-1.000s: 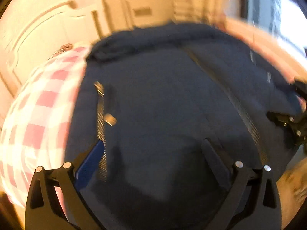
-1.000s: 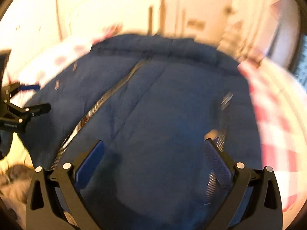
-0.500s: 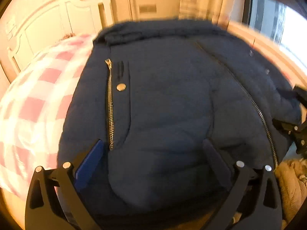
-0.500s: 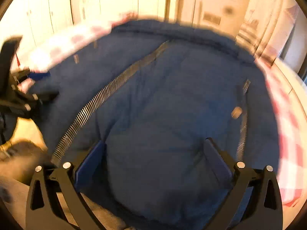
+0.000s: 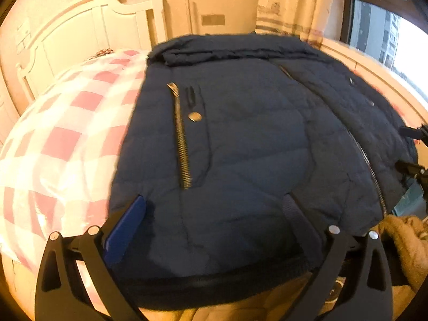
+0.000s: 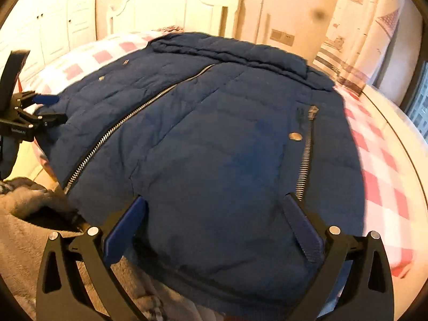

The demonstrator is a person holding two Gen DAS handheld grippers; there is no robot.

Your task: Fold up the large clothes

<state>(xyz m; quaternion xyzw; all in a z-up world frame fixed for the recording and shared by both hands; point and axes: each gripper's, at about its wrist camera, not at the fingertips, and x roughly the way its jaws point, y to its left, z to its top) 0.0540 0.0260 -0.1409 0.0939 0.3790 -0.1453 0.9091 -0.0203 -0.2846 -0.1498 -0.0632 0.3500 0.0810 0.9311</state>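
Note:
A navy padded jacket (image 5: 254, 147) lies front up on a pink-and-white checked bed cover (image 5: 61, 144), collar (image 5: 230, 46) at the far end, centre zipper (image 5: 366, 160) closed. My left gripper (image 5: 214, 214) hovers open over the jacket's left hem corner, its fingers wide apart with nothing between them. My right gripper (image 6: 214, 214) stands open over the right hem corner of the jacket (image 6: 214, 133), also holding nothing. Each gripper shows in the other's view: the right gripper (image 5: 413, 155) at the right edge, the left gripper (image 6: 34, 109) at the left edge.
A white headboard (image 5: 88, 24) and a wall close the far side of the bed. White cupboards (image 6: 53, 24) stand at the left, a curtain (image 6: 355, 34) and a window (image 5: 379, 34) at the right. A person's fleecy sleeve (image 5: 401, 240) hangs below the hem.
Both cameras have drawn back and risen from close over the jacket, so more of the jacket and bed shows. The blur has gone. Both grippers stayed open.

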